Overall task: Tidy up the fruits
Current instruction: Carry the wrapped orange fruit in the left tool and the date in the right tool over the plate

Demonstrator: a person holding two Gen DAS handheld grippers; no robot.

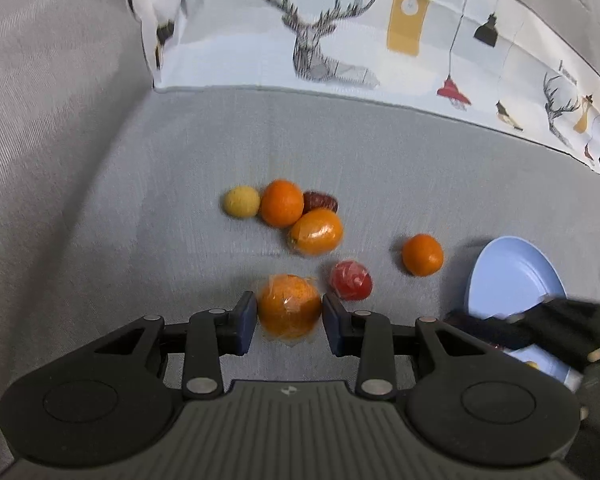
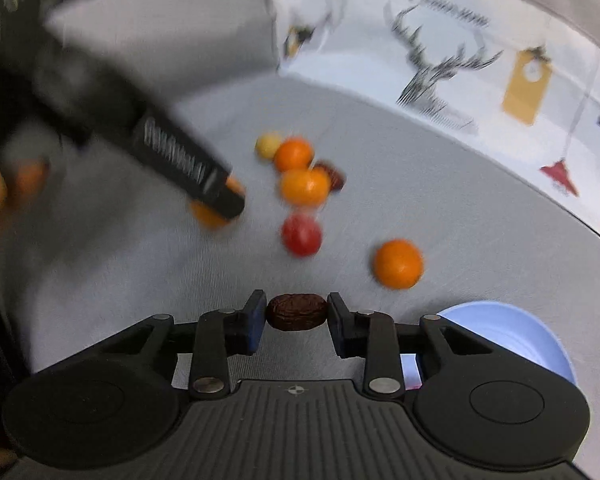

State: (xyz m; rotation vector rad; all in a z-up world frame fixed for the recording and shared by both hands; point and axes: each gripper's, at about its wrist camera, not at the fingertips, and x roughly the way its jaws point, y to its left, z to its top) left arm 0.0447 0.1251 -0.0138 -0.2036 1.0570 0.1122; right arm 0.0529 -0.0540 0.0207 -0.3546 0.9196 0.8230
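Both hand-held grippers clamp fruit: left (image 1: 289,317) a wrapped orange (image 1: 289,306), right (image 2: 297,317) a date (image 2: 297,312).

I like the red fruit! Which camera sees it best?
The left wrist view: the red fruit looks sharp there, shiny wrapping showing, beside the left gripper. The right wrist view shows it whole but blurred.

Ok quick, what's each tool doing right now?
Left tool: closed on the wrapped orange.
Right tool: closed on the brown date.
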